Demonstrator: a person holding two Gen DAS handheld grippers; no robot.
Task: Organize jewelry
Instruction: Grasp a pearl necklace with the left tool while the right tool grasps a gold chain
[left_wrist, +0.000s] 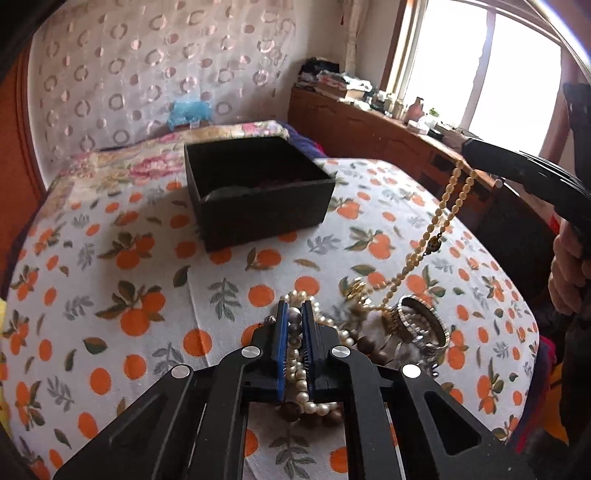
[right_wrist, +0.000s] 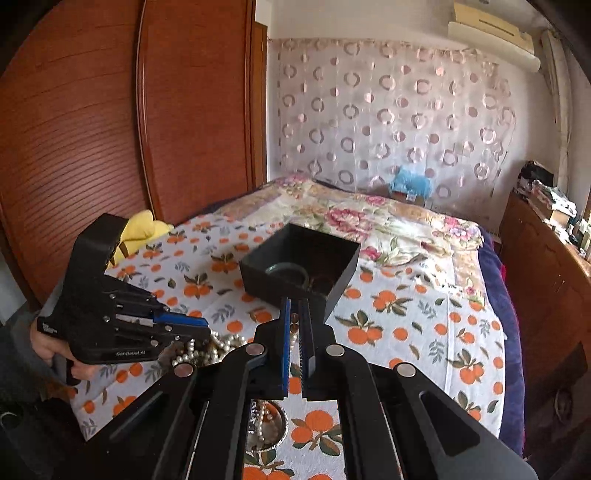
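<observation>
A pile of jewelry (left_wrist: 373, 325) lies on the orange-print cloth (left_wrist: 129, 258): white pearl strands, brown beads, a metal bangle (left_wrist: 424, 325). My left gripper (left_wrist: 295, 314) is low over the pile, its jaws nearly shut around pearls and a grey bead (left_wrist: 294, 317). My right gripper (right_wrist: 294, 310) is shut on a cream bead necklace (left_wrist: 439, 229), which hangs from it down to the pile. An open black box (left_wrist: 255, 184) stands beyond the pile; it also shows in the right wrist view (right_wrist: 299, 266) with a green bangle (right_wrist: 286, 269) inside.
The cloth covers a bed with a floral quilt (right_wrist: 369, 218) behind the box. A wooden wardrobe (right_wrist: 110, 110) stands left, a cluttered wooden cabinet (left_wrist: 369, 122) under a window to the right. A yellow item (right_wrist: 140, 229) lies at the bed's left edge.
</observation>
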